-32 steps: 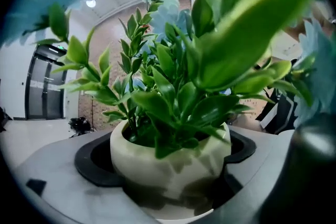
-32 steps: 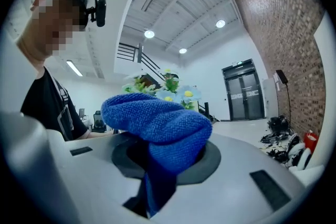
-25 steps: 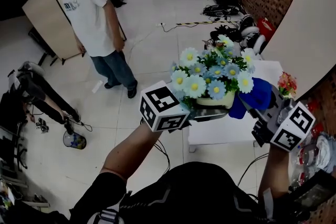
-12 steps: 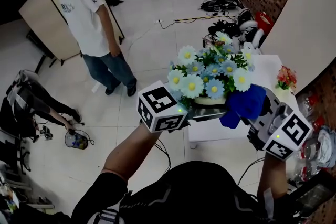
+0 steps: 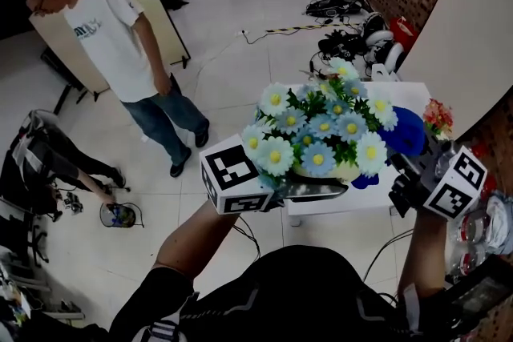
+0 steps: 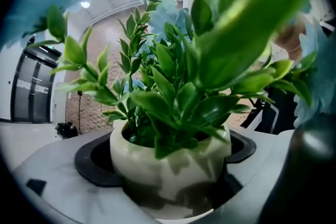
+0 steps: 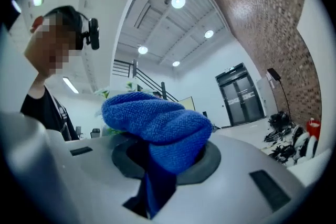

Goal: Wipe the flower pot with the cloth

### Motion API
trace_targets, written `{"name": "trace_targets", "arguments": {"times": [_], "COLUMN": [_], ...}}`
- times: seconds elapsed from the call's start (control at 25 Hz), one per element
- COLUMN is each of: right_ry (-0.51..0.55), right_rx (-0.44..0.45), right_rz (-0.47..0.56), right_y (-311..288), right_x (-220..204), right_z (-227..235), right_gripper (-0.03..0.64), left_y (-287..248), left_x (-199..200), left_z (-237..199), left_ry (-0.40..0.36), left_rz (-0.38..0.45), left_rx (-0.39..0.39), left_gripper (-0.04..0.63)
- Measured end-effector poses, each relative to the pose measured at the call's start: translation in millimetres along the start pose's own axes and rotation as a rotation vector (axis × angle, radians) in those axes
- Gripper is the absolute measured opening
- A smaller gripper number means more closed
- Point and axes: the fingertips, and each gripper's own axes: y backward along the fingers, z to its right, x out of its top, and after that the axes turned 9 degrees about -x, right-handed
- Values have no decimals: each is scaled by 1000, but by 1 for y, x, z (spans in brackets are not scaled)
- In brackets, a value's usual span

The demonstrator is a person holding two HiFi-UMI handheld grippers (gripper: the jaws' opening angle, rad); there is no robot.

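Flower pot (image 6: 168,165) looked small, cream and glossy, round-bellied, crammed with green leaves under blue and white daisies with yellow centres. It sat between the jaws of my left gripper (image 5: 314,188), which were closed against its sides, so the pot was held up in the air over the near edge of the white table (image 5: 405,102). It stood close to upright, its long axis running from base through the stems, blooms toward the head camera. My right gripper (image 5: 410,166) had its jaws clamped on a bunched blue cloth (image 7: 157,123), which lay at the right side of the flowers; whether it touched the pot I couldn't tell.
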Motion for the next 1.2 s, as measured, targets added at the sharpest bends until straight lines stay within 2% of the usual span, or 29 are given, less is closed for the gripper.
{"name": "trace_targets", "arguments": {"times": [0.12,0.4,0.52,0.64,0.84,1.08,1.2], "right_ry": [-26,-9,-16,-57,-67,-86,-112], "right_rx": [3,161,249,304,320,412,336], "right_rz": [6,-21,-54,-52,-51,-35,3], "right_y": [-3,-37,-39,-26,-3,22,15], "right_x": [3,0,6,13,11,5,18], "right_z": [21,13,-6,-17,-32,-56,-26], "right_gripper": [89,89,89,89,89,89,89], "left_y": [-2,-7,-4,-1,-4,-6,-4], "left_x": [3,13,18,22,17,4,8], "left_z": [1,10,12,10,10,2,6], "left_ry": [-15,-25,-58,-57,-66,-48,-60], "left_rz": [5,33,7,4,3,5,-6], "left_rx": [-29,-125,-114,-107,-120,-103,-122], "left_gripper": [560,560,560,560,560,560,560]}}
